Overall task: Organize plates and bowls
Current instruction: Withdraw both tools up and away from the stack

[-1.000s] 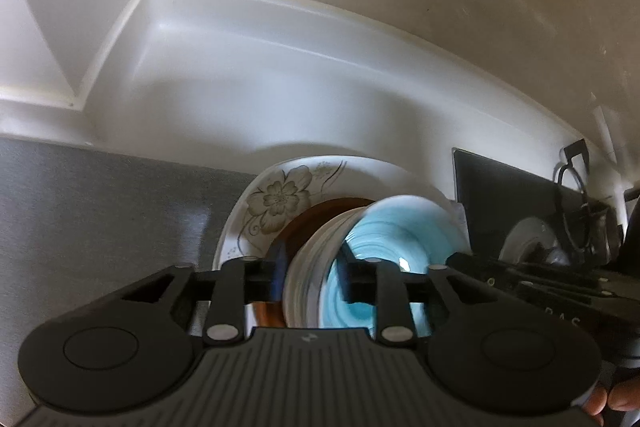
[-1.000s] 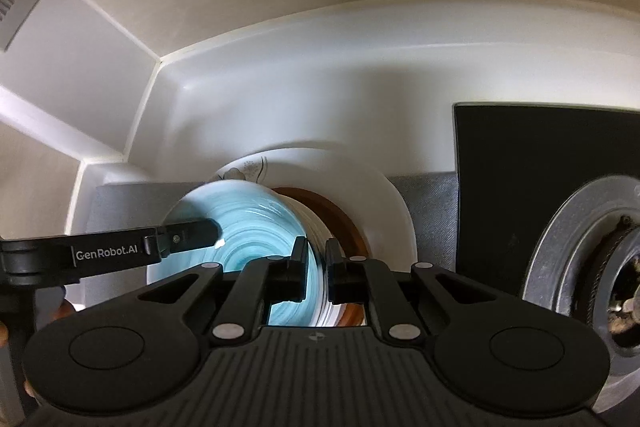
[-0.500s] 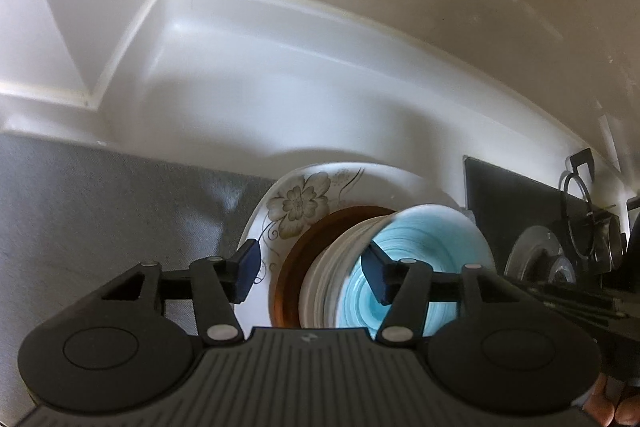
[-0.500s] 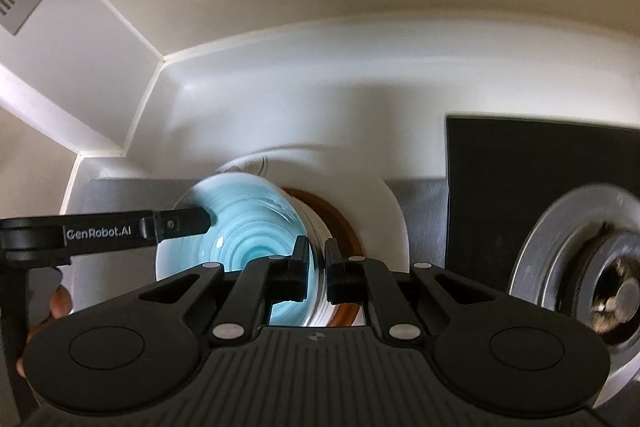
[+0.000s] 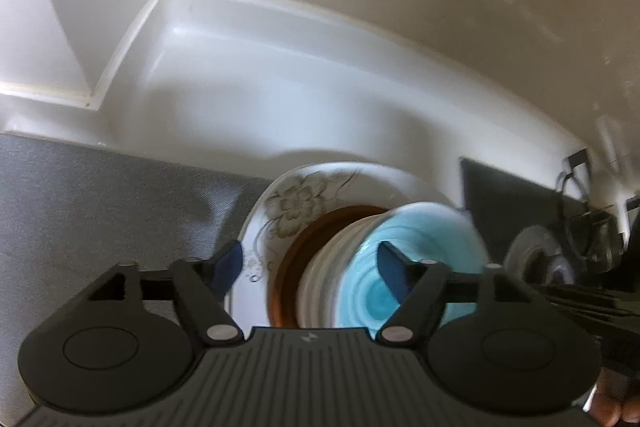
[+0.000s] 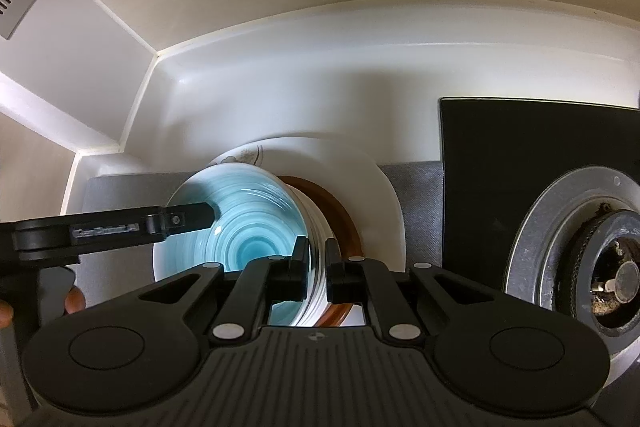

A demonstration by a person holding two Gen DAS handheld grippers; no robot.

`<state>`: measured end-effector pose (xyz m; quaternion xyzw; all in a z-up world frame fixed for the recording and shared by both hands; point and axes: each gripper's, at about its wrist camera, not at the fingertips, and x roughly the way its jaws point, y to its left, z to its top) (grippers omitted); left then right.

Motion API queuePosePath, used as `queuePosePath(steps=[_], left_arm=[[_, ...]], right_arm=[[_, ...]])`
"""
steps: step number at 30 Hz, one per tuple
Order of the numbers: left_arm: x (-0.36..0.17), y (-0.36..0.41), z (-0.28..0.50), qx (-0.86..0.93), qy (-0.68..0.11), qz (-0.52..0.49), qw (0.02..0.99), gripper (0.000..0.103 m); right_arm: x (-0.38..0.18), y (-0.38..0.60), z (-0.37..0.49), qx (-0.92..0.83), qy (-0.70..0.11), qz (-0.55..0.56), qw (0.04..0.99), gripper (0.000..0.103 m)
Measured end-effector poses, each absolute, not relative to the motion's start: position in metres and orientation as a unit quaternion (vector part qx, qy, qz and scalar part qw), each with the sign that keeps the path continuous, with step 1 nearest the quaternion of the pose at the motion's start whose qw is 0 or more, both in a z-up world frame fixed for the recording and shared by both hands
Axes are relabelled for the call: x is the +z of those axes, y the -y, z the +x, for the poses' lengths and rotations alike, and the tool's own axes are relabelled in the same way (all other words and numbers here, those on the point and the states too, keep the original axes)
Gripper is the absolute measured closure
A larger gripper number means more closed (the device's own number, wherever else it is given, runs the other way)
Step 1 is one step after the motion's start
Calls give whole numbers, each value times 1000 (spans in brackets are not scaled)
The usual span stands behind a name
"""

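Since a second ago your left gripper [image 5: 310,265] has spread wide off the blue bowl [image 5: 404,267], now nested on the floral plate [image 5: 296,199]; your right gripper [image 6: 317,261] stays clamped on its rim, release remaining

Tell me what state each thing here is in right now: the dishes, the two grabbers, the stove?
Blue bowl: upright, topmost of the stack, rim pinched.
Brown plate: under the bowl, on the floral plate.
Floral plate: flat on the grey mat, bottom of the stack.
Left hand-held gripper: open, jaws just widened, gripping nothing.
Right hand-held gripper: shut on the bowl's rim.
Stove burner: unlit.
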<state>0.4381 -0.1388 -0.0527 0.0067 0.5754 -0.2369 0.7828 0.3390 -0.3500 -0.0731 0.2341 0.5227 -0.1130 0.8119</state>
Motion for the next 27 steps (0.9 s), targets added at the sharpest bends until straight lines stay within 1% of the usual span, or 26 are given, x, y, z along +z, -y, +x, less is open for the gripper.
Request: queuePosePath(steps=[1,2,3,4,5,6,7,8,10,16,24,27], left_arm=[[-48,138,436,-242,-571,3,785,18],[-44,137,433,-246,-564,3,788,18],[-39,136,429,-249,-557,5,792,17],[-35,135,426,-250,-549,9,797,16],[-30,133,422,-249,-541,14,803,15],[-26,130,417,-249,-533,17,808,9],[-22,127,411,-255,-522,18,814,0],[-18,122,403,-267,-506,16,820,0],[-13,117,389,-279,-492,26,824,0],[-8,95,344,-263,-464,56,844,0],[-14,49,267,-237,-443,69,862,0],[-14,34,243,-232,-436,72,867,0]], right_arm=[[-73,351,339,-113,-522,237,811,89],[-73,351,338,-116,-522,239,811,86],[-72,352,336,-121,-520,240,811,78],[-70,352,335,-123,-517,239,812,67],[-66,352,332,-124,-511,237,817,62],[-63,351,328,-123,-504,235,822,55],[-58,349,323,-122,-498,232,827,51],[-54,347,317,-120,-490,227,833,49],[-46,340,303,-119,-476,221,843,42],[-41,308,246,-106,-450,207,862,30],[-43,254,176,-128,-407,181,886,28],[-39,231,158,-142,-383,153,900,28]])
